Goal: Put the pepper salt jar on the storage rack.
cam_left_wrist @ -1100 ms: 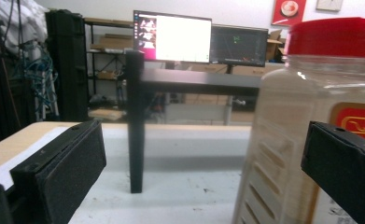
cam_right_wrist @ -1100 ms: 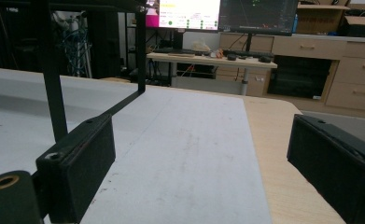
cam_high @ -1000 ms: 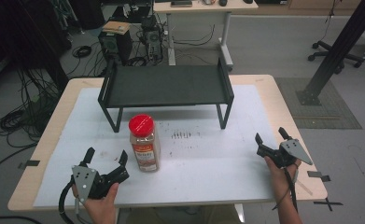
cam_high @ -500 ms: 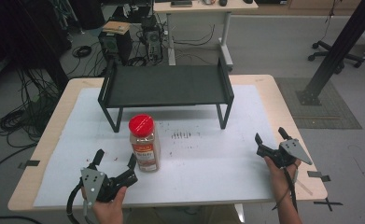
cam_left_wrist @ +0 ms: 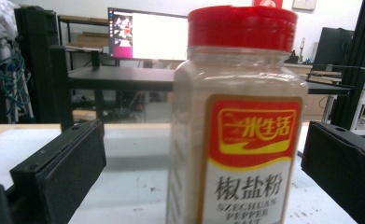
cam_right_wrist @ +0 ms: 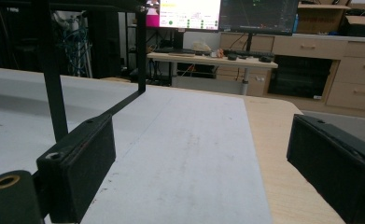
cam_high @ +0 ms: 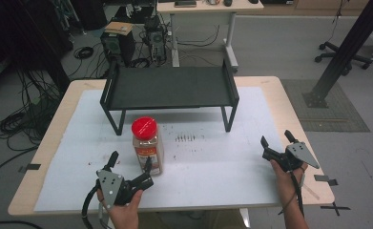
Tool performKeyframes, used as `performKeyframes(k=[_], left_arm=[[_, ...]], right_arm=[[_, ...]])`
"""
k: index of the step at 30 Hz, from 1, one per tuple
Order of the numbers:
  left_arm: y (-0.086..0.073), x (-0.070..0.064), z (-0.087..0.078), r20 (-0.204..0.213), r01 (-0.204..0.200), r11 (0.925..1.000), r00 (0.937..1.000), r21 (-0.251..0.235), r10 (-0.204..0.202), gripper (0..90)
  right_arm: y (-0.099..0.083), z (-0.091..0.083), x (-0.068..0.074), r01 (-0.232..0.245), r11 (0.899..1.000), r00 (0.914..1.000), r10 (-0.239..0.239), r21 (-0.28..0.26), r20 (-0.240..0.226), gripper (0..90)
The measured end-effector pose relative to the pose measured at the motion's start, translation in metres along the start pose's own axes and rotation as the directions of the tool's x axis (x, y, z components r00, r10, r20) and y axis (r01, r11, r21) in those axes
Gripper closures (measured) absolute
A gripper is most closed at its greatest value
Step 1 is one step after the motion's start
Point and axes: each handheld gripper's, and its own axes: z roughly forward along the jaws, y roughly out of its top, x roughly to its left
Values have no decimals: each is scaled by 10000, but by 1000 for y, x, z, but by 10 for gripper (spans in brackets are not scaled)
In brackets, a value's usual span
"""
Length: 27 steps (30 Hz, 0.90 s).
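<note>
So far nothing is gripped. The jar (cam_high: 147,145) stands upright on the table (cam_high: 270,95), in front of the rack (cam_high: 170,88). My left gripper (cam_high: 130,169) has its jaws wide apart, flanking the jar without touching. My right gripper (cam_high: 275,145) waits spread, well apart. Closing, lifting and placing, probably onto the rack, all remain.

There was one jar (cam_high: 147,145) with one red lid (cam_high: 144,127), one black rack (cam_high: 170,90), one desk (cam_high: 274,95), and two tongs: left (cam_high: 130,168), right (cam_high: 277,141).
</note>
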Motion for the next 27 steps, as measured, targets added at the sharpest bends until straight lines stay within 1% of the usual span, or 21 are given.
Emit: performKeyframes(k=[1,2,4,5,7,8,11,13,14,15,18,19,22,24,27], left_arm=[[0,0,0,0,0,10000,10000,0,0,2],[0,-5,3,-43,-52,10000,10000,24,52,2],[0,-5,3,-43,-52,10000,10000,24,52,2],[0,-9,6,-86,-120,9999,9999,41,120,2],[0,-9,6,-86,-120,9999,9999,41,120,2],[-2,-13,9,-151,-188,9998,9997,73,189,2],[-2,-14,11,-181,-184,9998,9997,97,186,2],[-4,-17,16,-310,-229,9997,9992,119,233,2],[-4,-17,16,-310,-229,9997,9992,119,233,2],[-6,-20,21,-396,-234,9995,9989,191,242,2],[-6,-21,22,-405,-242,9995,9989,198,250,2],[-7,-24,27,-463,-312,9992,9984,242,323,2],[-8,-25,29,-453,-336,9991,9984,269,348,2],[-10,-26,33,-535,-458,9984,9974,325,475,2],[-10,-26,33,-535,-458,9984,9974,325,475,2]], right_arm=[[0,0,0,-17,10000,10000,17,4,-3,79],[0,0,0,-17,10000,10000,17,4,-3,79],[0,0,0,-25,10000,10000,25,1,0,79],[0,0,0,-30,10000,10000,30,0,-2,79],[0,0,0,-29,10000,10000,29,-4,-3,79],[0,0,0,-29,10000,10000,29,-4,-3,79],[0,0,0,-47,10000,10000,47,-8,-2,79],[0,0,0,-49,10000,10000,48,-10,-4,79],[0,0,0,-49,10000,10000,48,-10,-4,79],[0,0,0,-48,10000,10000,48,-15,-3,79],[0,0,-1,-86,10000,10000,86,-35,-2,79],[0,0,-1,-96,9999,10000,96,-37,3,79],[0,0,-1,-117,9999,9999,117,-37,10,79],[0,0,-1,-134,9999,9999,134,-43,10,79],[0,0,-1,-127,9999,9999,127,-41,6,79]])
